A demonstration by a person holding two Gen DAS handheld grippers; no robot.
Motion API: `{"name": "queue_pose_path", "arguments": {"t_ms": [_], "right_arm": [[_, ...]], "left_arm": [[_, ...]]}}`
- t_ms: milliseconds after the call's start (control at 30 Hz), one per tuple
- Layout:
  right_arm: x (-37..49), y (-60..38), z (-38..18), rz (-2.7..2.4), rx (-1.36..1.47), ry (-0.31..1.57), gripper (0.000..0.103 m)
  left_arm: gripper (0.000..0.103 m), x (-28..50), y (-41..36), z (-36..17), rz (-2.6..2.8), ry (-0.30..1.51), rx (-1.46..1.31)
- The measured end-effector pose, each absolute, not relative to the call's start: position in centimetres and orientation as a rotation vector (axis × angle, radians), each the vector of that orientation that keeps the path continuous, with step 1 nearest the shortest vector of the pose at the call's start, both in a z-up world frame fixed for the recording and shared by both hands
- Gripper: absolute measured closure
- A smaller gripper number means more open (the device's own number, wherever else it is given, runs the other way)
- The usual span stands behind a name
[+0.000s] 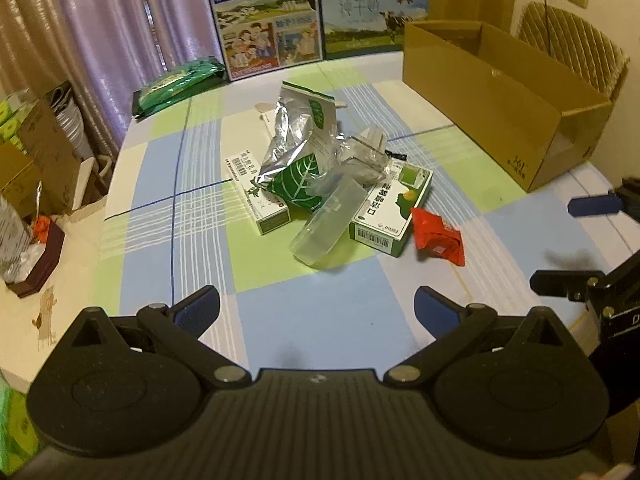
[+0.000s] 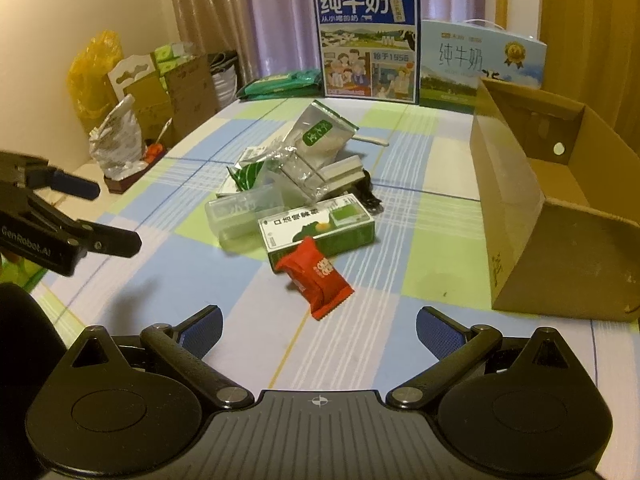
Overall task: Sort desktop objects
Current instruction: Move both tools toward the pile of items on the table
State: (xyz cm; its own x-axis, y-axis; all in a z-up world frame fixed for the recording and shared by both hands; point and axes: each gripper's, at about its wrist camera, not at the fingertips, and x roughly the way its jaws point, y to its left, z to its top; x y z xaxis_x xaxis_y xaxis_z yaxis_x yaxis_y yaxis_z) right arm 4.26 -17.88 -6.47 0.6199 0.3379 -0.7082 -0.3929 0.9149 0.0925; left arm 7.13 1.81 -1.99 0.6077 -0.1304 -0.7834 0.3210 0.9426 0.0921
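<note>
**Both grippers spread wide before the pile on the checked bench**

The landmark is the green medicine box (image 2: 318,228), lying flat in the middle of the bench (image 2: 384,344). Touching its near edge lies a red snack packet (image 2: 314,278). Against its left side leans a clear plastic case (image 2: 240,216). Behind it, a crumpled silver foil bag (image 1: 296,140) rests on a long white carton (image 1: 258,188) and some clear wrapping. Well to the box's right stands an open cardboard box (image 2: 516,216), nothing visible inside. Two milk cartons (image 2: 368,44) stand far behind, by the curtain.

The left gripper (image 1: 316,312) and right gripper (image 2: 318,326) hover short of the pile, fingers parted wide and holding nothing.
</note>
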Motion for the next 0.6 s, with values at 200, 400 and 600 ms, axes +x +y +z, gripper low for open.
{"name": "queue_pose_path", "arguments": {"t_ms": [200, 400, 600], "right_arm": [[5.6, -17.6, -7.3, 0.451, -0.133, 0.795, 0.002], [7.2, -16.9, -8.5, 0.498, -0.183, 0.807, 0.01], [8.9, -15.8, -9.8, 0.556, -0.253, 0.817, 0.018]], "left_arm": [[0.001, 9.3, 1.2, -2.7, -0.321, 0.879, 0.355], [0.002, 11.4, 0.5, -4.0, -0.395, 0.852, 0.458], [0.009, 12.6, -0.3, -6.0, -0.458, 0.84, 0.532]]}}
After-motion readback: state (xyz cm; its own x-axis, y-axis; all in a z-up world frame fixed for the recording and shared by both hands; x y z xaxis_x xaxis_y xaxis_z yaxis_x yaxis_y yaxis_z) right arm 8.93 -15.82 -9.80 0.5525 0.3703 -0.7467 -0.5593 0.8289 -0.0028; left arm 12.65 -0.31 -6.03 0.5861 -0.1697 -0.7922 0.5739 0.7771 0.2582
